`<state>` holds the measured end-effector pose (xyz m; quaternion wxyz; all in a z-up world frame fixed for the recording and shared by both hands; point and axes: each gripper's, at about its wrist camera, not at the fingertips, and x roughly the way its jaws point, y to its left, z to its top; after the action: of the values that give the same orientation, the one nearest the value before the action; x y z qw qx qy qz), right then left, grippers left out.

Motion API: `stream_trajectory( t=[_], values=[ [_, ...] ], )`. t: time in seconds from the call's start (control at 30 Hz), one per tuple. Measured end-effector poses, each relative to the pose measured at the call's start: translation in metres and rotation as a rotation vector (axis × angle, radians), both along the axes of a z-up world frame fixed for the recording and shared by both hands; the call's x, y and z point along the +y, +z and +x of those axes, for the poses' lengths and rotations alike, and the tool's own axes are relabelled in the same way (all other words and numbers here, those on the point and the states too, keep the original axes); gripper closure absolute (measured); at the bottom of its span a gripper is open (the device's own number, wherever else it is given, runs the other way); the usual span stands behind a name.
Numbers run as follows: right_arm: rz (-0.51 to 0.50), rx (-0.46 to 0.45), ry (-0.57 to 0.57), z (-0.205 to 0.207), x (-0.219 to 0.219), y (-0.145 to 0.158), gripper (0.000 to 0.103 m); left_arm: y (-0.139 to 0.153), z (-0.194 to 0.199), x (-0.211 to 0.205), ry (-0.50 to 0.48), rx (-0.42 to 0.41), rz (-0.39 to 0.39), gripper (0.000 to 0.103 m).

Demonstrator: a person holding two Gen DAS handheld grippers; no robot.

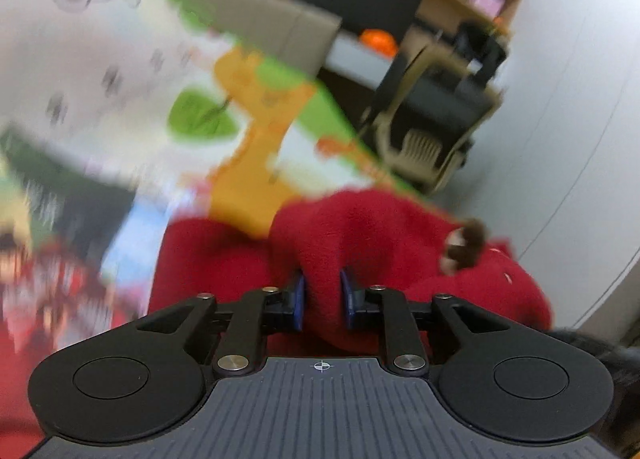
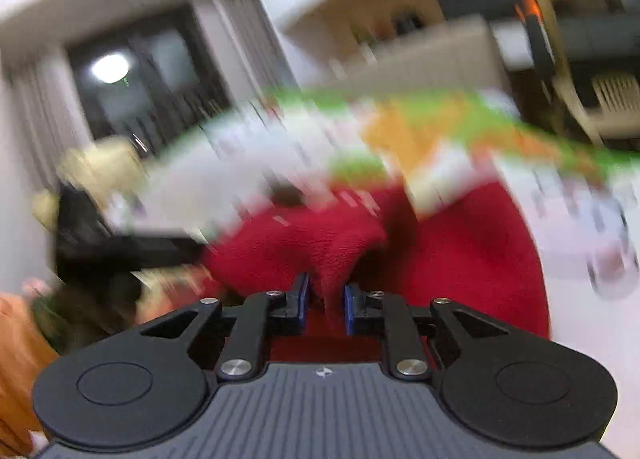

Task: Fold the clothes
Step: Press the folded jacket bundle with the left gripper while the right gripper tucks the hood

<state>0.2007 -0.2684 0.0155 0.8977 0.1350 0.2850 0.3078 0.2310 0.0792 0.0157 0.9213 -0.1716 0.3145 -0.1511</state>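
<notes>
Closest to my left wrist camera, my left tongs [image 1: 321,296] are clamped on a thick ridge of the red fleece garment [image 1: 360,227], the blue pads [image 1: 298,299] pressing it from both sides. My right tongs [image 2: 325,305] pinch a narrower hanging fold of the same red fleece garment [image 2: 460,251], pads close together with cloth between them. So I have both ends of it in hand, bunched and lifted off the play mat [image 1: 256,131], the one with the giraffe print and green border, which seems to lie on the floor.

I judge the fold barely begun. The fleece is humped and rumpled, with no flat panel or clean crease that I can make out, and a small brown trim piece [image 1: 464,245] sticks up on one side. Both views are blurred, so I cannot tell sleeve from hem. What looks like more clothing [image 1: 52,291], red and patterned, lies blurred at the left, and I take it as unfolded. Spreading, creasing and stacking are all left.
</notes>
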Motion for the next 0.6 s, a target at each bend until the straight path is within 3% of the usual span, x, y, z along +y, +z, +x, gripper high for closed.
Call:
stream_trajectory(
  t=[0.07, 0.17, 0.3, 0.37, 0.4, 0.5, 0.6],
  values=[
    [0.041, 0.079, -0.010, -0.001, -0.006, -0.023, 0.082, -0.006, -0.008, 0.007, -0.004, 0.012, -0.027, 0.066],
    [0.058, 0.080, -0.018, -0.007, -0.006, -0.028, 0.081, 0.001, -0.019, 0.015, -0.003, -0.012, -0.052, 0.064],
    [0.027, 0.067, -0.020, -0.002, 0.002, -0.029, 0.079, 0.046, -0.035, 0.017, -0.014, -0.205, -0.073, 0.066],
    [0.026, 0.065, -0.021, -0.002, 0.002, -0.031, 0.079, 0.062, -0.034, 0.009, -0.063, -0.268, -0.109, 0.062],
    [0.024, 0.060, -0.022, -0.005, 0.000, -0.032, 0.079, 0.069, -0.032, 0.004, -0.093, -0.293, -0.131, 0.055],
    [0.005, 0.048, -0.026, -0.011, -0.002, -0.030, 0.077, 0.059, -0.011, -0.022, -0.186, -0.237, -0.159, 0.048],
    [-0.061, 0.017, -0.008, -0.021, -0.002, -0.023, 0.067, 0.015, 0.014, -0.039, -0.182, -0.043, -0.140, 0.050]
  ],
)
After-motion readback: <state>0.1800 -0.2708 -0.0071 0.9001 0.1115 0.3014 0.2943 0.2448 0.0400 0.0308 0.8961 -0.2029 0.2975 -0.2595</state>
